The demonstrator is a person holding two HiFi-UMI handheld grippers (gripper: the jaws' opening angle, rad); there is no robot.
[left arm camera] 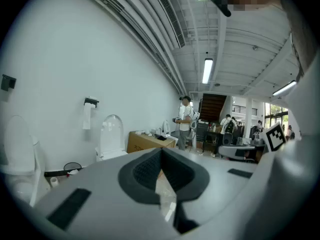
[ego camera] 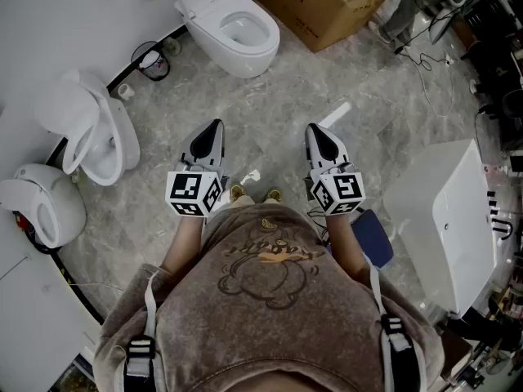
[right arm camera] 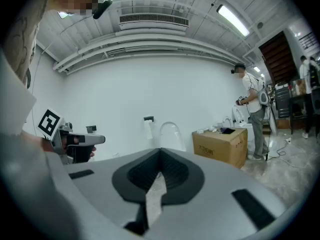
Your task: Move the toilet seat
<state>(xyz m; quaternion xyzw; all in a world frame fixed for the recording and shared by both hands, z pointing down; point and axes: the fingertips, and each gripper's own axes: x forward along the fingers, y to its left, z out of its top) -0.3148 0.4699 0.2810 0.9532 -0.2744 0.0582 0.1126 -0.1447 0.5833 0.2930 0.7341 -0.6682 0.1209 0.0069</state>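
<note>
Straight ahead at 12 o'clock, well apart from me, sits a toilet (ego camera: 245, 46) w/ its toilet seat (left arm camera: 111, 131) tipped upright at the back. Can't split lid from ring tbh. Second toilet (ego camera: 106, 149) at 10 o'clock and a third toilet (ego camera: 41, 207) at 9, so which one's meant is a guess.

Left hand-held gripper (ego camera: 216, 126) & right hand-held gripper (ego camera: 315, 131) are both clenched on nothing.

Imo the seat's hard glossy plastic: light, stiff, slippery, and it only swings on its rear hinge. I'd pinch the free edge farthest from the hinge & lower it slow, since a drop could crack it.

Writing: cardboard box (ego camera: 323, 6) at 1 o'clock has dark print, too small to read. Marker cube (ego camera: 194, 193) is just b/w squares.
</note>
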